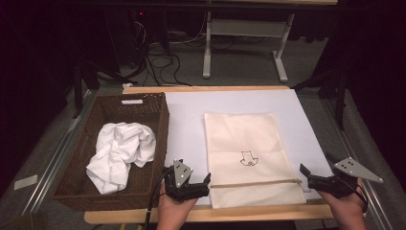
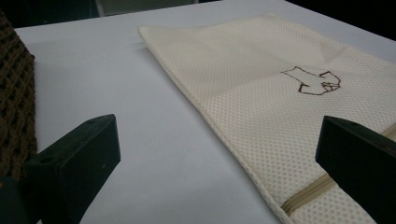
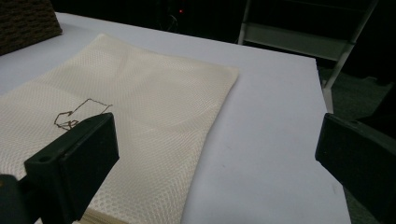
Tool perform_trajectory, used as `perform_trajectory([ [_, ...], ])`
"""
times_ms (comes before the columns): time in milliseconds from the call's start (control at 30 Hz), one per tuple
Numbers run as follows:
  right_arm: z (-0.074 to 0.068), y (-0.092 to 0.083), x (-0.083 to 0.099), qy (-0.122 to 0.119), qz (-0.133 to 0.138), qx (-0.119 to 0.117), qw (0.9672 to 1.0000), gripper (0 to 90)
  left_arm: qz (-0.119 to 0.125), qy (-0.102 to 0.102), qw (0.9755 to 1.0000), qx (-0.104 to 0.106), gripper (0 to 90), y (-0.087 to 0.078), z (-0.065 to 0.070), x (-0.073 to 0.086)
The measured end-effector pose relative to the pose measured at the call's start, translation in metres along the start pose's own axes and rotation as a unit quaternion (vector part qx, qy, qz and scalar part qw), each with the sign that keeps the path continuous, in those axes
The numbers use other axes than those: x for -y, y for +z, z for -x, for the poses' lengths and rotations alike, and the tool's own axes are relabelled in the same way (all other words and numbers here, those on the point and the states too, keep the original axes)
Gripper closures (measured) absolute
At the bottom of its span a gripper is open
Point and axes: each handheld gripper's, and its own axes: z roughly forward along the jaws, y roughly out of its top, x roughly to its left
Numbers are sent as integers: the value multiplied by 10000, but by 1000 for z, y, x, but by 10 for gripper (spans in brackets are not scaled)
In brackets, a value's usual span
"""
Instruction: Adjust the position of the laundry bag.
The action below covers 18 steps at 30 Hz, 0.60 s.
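Left gripper: down at the near table edge, the black two-jaw left gripper point(image 1: 197, 184) sits in the person's left hand point(image 1: 173, 211), jaws spread wide with nothing between them. In its own view they frame bare table and the bag's near left corner.

Right gripper: across at the near right, the black two-jaw right gripper point(image 1: 311, 173) rests in the person's right hand point(image 1: 345, 205), jaws also wide apart and empty, aimed left toward the bag's corner.

Grey plates: a grey three-cornered plate point(image 1: 182, 172) tops the left gripper, another grey plate point(image 1: 356, 168) the right.

Bag, place: the flat cream mesh laundry bag point(image 1: 249, 155) lies on the white table sheet point(image 1: 186, 124), between the two grippers and just beyond them, touching neither so far as I can see.

Bag, long axis: it runs near to far, straight away from the person, edges roughly square to the table.

Bag, which way it points: the tan zipper band point(image 1: 256, 182) crosses the near end, so the zippered end faces the person and the plain end points away.

Bag, mark: a small dark outline drawing point(image 1: 249, 158) sits a little nearer than the middle.

Basket: to the left, just beside the left gripper, a dark brown woven rectangular basket point(image 1: 158, 110) stands with its long side also running near to far.

In the basket: a crumpled white cloth point(image 1: 119, 153).

Far off: beyond the table, a white-framed desk leg point(image 1: 207, 48) and black cables point(image 1: 163, 62) on the grey floor.
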Motion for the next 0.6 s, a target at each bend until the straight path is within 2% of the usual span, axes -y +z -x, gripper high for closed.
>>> perform_trajectory([
  [33, 1, 0, 0, 22, 5, -22, 10000, 3, 6, -79, 10000, 25, 8, 0, -1, 0],
  [167, 2, -2, 0, 50, 27, -80, 10000, 3, 54, -89, 9999, -16, 8, 0, -1, -1],
  [333, 4, -1, 1, 61, -7, -67, 10000, 3, -48, -143, 9999, 34, 8, 1, -3, 1],
  [600, 2, 0, 1, 57, -15, -87, 9999, 3, -55, -194, 9998, 78, 11, 0, -3, 0],
])
